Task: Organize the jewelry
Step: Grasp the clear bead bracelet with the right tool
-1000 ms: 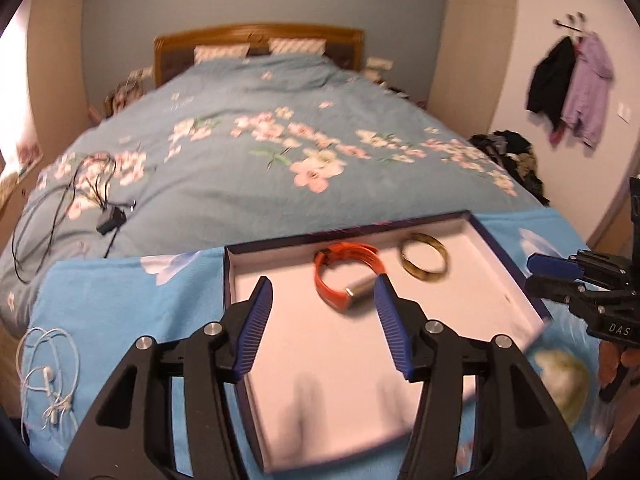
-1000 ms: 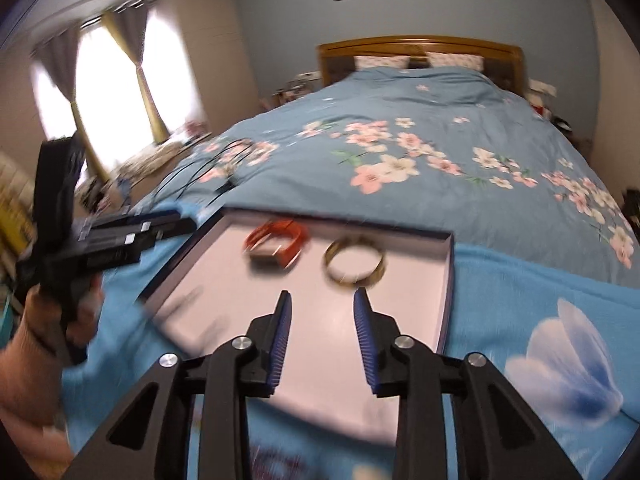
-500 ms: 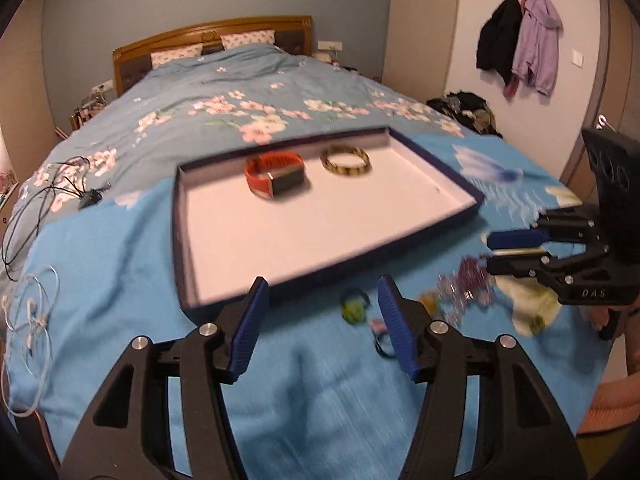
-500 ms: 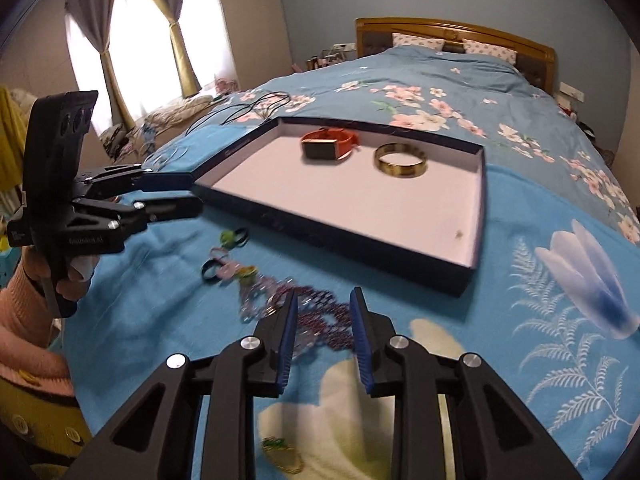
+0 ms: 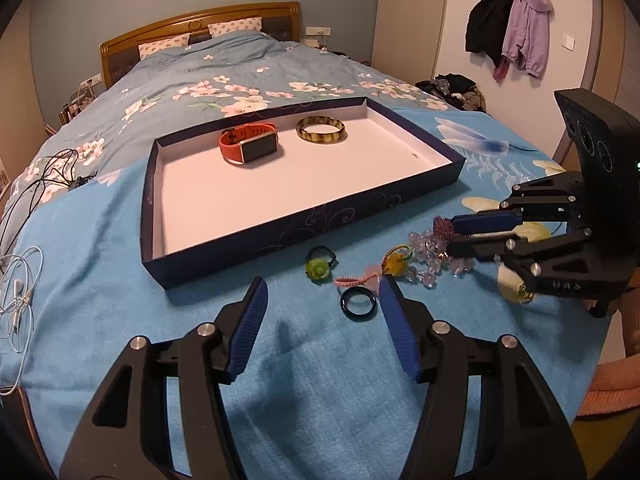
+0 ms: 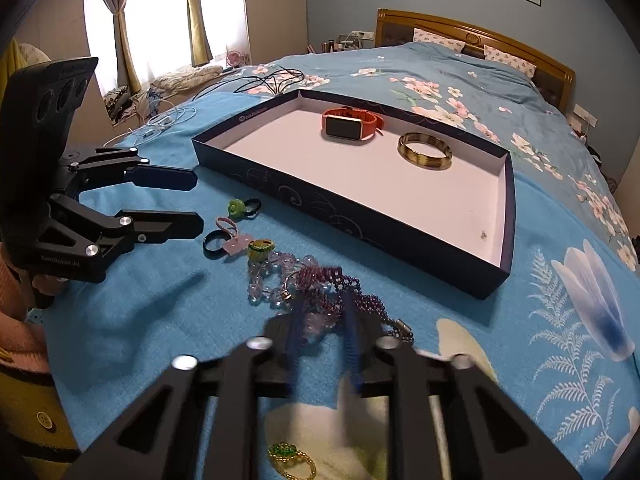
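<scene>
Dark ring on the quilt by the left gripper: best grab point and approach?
The dark ring lies flat on the blue quilt, hole up. Judging by that, come from above with the left gripper, jaws open, and pinch across its outer rim; nothing stands up to grab from the side.

**Tray on the bed, loose jewelry in front of it**

A shallow tray [image 5: 304, 224] lies on the bedspread [image 5: 100, 280] at the foot of the bed. In the tray's far half sit a wristwatch [image 5: 250, 147] and, just to its right in the left wrist view, a bangle [image 5: 321, 130], the two apart. In front of the tray's near wall, loose pieces lie on the bedspread: a flower ring [image 5: 318, 266] nearest the wall, a plain ring [image 5: 358, 303] closer to the camera, a braided cord charm [image 5: 372, 276] between them, and to the right a heap of bead bracelets [image 5: 430, 248]. Earphone cables [image 5: 18, 300] lie on the bedspread well left of the tray.
</scene>
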`<state>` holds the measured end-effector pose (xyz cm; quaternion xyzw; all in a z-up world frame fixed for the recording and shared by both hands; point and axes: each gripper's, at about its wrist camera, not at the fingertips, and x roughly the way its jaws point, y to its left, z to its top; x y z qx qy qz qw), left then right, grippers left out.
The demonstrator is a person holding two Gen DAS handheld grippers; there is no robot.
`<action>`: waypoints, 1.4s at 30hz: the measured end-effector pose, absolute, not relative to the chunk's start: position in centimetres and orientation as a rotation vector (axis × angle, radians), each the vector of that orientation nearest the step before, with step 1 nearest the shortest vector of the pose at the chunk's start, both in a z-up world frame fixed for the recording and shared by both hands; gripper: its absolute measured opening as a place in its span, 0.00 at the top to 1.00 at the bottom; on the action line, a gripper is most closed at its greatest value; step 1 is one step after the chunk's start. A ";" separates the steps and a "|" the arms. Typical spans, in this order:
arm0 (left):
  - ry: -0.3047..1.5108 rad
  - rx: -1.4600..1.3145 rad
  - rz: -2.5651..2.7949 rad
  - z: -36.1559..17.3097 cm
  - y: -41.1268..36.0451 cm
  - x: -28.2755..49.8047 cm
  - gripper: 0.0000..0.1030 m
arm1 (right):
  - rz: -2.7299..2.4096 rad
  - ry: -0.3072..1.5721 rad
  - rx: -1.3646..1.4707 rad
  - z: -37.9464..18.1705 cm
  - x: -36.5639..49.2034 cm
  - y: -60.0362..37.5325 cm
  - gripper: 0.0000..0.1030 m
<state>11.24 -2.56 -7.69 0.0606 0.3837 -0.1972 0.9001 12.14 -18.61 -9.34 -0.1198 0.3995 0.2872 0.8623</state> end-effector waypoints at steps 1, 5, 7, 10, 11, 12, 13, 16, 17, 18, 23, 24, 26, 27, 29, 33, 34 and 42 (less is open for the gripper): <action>0.795 0.125 -0.409 -7.7 -2.6 11.2 0.44 | 0.598 0.838 -0.245 -9.3 12.2 -18.7 0.92; 0.797 0.122 -0.412 -7.8 -2.5 11.3 0.44 | 0.600 0.827 -0.194 -8.9 12.6 -19.5 0.93; 0.798 0.122 -0.416 -7.9 -2.5 11.2 0.44 | 0.608 0.820 -0.158 -8.5 12.7 -19.9 0.93; 0.799 0.130 -0.421 -8.0 -2.6 11.2 0.44 | 0.608 0.821 -0.118 -8.1 13.0 -20.5 0.93; 0.798 0.132 -0.424 -8.0 -2.7 11.2 0.44 | 0.611 0.829 -0.096 -8.1 13.1 -20.7 0.93; 0.799 0.134 -0.428 -8.0 -2.8 11.2 0.44 | 0.618 0.832 -0.079 -8.0 13.2 -21.0 0.93; 0.799 0.135 -0.430 -8.0 -2.7 11.2 0.44 | 0.621 0.831 -0.072 -7.9 13.1 -21.1 0.93; 0.803 0.135 -0.434 -8.1 -2.8 11.2 0.44 | 0.642 0.839 -0.053 -7.9 12.6 -21.5 0.93; 0.803 0.136 -0.436 -8.1 -2.8 11.2 0.44 | 0.650 0.842 -0.050 -8.0 12.4 -21.6 0.93; 0.803 0.136 -0.438 -8.1 -2.8 11.2 0.44 | 0.652 0.844 -0.049 -7.9 12.2 -21.7 0.93; 0.803 0.146 -0.449 -8.1 -3.1 11.2 0.44 | 0.636 0.850 0.002 -7.8 12.0 -22.8 0.89; 0.803 0.149 -0.450 -8.1 -3.1 11.3 0.44 | 0.629 0.862 0.005 -8.0 12.1 -23.0 0.86; 0.802 0.153 -0.453 -8.1 -3.2 11.1 0.44 | 0.626 0.864 0.009 -8.1 11.7 -23.2 0.70; 0.802 0.154 -0.454 -8.1 -3.2 11.0 0.44 | 0.629 0.864 0.006 -8.1 11.5 -23.3 0.69; 0.804 0.154 -0.458 -8.2 -3.2 11.0 0.44 | 0.627 0.870 0.002 -8.2 11.0 -23.4 0.69; 0.809 0.154 -0.462 -8.3 -3.3 11.1 0.44 | 0.611 0.907 -0.013 -9.0 10.3 -23.6 0.69; 0.809 0.154 -0.463 -8.3 -3.3 11.0 0.44 | 0.612 0.914 -0.012 -9.2 10.2 -23.5 0.69; 0.822 0.149 -0.463 -8.5 -3.2 11.2 0.44 | 0.623 0.881 -0.017 -9.3 10.1 -22.4 0.93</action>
